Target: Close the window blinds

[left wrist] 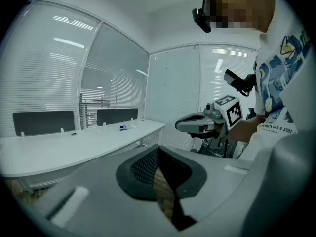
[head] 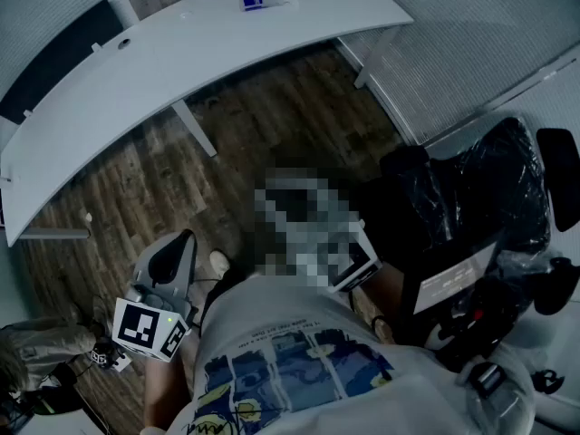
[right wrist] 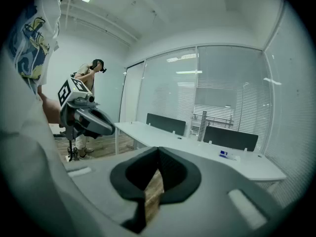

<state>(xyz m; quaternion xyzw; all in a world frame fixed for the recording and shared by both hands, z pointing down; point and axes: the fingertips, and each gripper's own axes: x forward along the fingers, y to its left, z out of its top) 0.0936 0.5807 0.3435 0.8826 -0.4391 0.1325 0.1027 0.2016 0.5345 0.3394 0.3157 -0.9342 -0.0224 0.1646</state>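
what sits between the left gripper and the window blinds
In the left gripper view, a long white desk with dark divider panels stands between the left gripper and the window blinds.

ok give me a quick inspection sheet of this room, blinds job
surface: long curved white desk, mostly bare
job's things: slatted window blinds hang down over the glass walls; neither gripper is near them
clutter: one small blue and white item on the desk
grippers: left gripper shut, nothing between its jaws; right gripper shut, nothing between its jaws
cables: nothing seen
surroundings: wooden floor, dark divider panels behind the desk, a bulky thing under black plastic, a second person standing further back
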